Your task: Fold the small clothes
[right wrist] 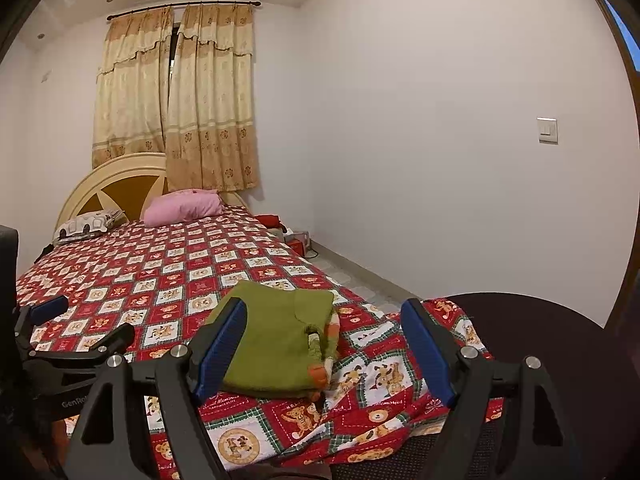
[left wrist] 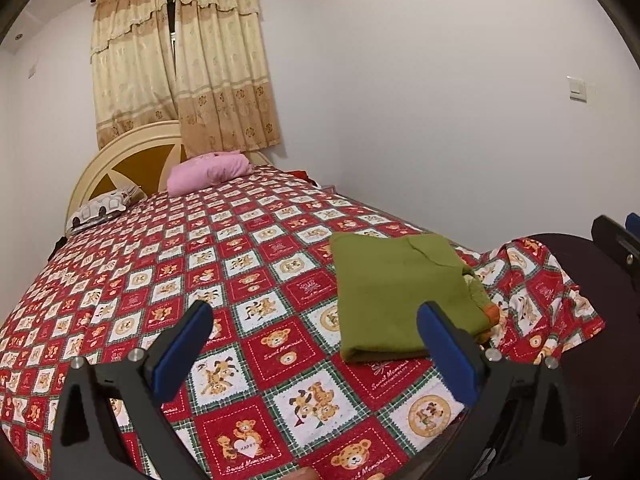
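The green garment (right wrist: 276, 344) lies folded on the patterned bedspread (left wrist: 256, 280) at about one o'clock from the wide, empty left gripper (left wrist: 316, 344) and between the right gripper's (right wrist: 324, 344) equally wide jaws — soft, light, floppy — best pinched at its thick near fold.

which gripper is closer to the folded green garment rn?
Right. The right gripper hangs open just short of the green garment, which shows between its fingers. The left gripper is open off to the garment's left.

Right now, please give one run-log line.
garment: folded, on bed | left tongs: open, empty | right tongs: open, empty
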`<action>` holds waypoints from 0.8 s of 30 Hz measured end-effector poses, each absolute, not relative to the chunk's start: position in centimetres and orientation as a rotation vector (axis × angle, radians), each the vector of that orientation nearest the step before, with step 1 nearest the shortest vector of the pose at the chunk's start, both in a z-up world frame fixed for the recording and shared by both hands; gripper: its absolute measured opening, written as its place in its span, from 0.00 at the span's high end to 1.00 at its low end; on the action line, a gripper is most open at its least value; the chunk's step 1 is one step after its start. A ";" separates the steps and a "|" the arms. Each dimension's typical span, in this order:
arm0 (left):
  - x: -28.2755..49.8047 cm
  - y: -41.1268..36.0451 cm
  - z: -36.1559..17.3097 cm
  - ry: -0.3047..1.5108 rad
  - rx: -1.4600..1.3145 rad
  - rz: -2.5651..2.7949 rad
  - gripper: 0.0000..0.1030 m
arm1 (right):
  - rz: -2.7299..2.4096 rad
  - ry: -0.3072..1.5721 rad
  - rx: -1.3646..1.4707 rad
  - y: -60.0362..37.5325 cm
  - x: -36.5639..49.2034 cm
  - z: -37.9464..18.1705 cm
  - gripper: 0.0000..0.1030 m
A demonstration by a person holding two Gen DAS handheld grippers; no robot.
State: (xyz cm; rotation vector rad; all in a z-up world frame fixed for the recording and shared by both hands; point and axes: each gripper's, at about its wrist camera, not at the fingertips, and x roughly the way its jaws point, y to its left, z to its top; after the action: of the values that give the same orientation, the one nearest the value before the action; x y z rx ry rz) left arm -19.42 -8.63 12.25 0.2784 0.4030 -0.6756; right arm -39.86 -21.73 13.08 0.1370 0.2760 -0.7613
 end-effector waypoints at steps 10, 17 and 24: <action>-19.7 -8.7 12.4 0.396 0.275 -0.682 0.00 | -0.763 0.273 0.120 -21.2 -39.9 13.1 0.23; -19.7 -8.7 12.4 0.403 0.273 -0.682 0.00 | -0.760 0.279 0.118 -21.1 -39.8 13.0 0.22; -19.8 -8.8 12.4 0.402 0.275 -0.680 0.00 | -0.759 0.282 0.116 -21.1 -39.7 12.9 0.22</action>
State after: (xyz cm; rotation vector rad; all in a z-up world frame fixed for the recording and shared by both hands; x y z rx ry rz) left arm -19.77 -8.79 12.36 0.2754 0.4017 -0.6802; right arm -39.71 -21.09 12.91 0.1160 0.2823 -0.7590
